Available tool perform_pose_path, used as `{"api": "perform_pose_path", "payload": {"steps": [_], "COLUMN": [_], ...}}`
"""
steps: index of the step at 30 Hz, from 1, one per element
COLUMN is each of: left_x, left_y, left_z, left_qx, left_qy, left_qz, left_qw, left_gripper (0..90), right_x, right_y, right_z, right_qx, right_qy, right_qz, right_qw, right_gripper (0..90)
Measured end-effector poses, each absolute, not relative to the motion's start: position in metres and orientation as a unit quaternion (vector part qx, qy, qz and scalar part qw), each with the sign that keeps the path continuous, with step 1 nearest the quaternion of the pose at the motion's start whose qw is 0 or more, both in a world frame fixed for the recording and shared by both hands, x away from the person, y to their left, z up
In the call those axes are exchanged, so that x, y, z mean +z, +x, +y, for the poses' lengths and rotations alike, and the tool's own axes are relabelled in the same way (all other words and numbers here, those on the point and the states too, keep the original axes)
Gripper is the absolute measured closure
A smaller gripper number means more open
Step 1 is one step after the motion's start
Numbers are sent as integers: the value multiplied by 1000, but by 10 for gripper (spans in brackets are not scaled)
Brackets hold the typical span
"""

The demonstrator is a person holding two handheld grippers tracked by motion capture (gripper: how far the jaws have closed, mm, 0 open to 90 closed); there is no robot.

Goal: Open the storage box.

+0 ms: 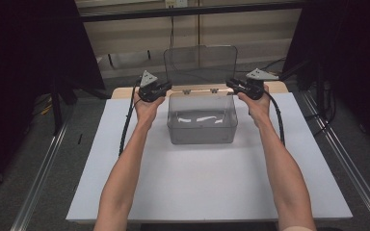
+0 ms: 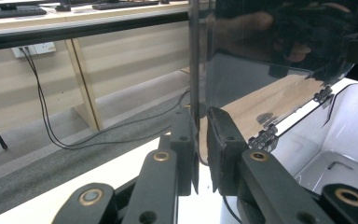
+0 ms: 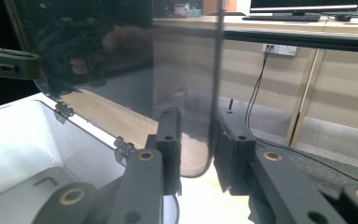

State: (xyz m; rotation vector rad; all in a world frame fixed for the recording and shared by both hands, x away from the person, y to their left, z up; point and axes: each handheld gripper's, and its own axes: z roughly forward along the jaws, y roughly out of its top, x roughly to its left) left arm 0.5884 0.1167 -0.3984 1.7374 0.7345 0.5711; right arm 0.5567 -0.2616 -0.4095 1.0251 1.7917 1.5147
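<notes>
Right now I've got the left gripper pinching the left edge of the upright clear lid, while my right gripper straddles its right edge, one pad apart; box mid-table

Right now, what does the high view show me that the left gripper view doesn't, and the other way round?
The high view adds the layout: both forearms reaching over the white table top, and the right gripper at the right side edge of the upright lid. The left gripper view adds close detail: the left gripper with its jaws closed on the lid's other side edge, the hinges, and a wall socket with cables. Both share the open clear box and its lid.
</notes>
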Motion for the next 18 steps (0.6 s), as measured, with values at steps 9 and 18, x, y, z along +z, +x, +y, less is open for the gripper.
{"api": "perform_pose_path", "payload": {"steps": [9, 18], "left_x": [-400, -399], "left_y": [590, 594], "left_z": [116, 114], "left_qx": [241, 237], "left_qy": [734, 737], "left_qz": [314, 322], "left_qw": [553, 545], "left_gripper": [795, 788], "right_x": [-412, -414], "right_y": [559, 561], "right_z": [-263, -259], "right_qx": [576, 576], "right_qy": [393, 408], "right_qz": [659, 650], "right_qw": [282, 283], "right_gripper": [773, 748]}}
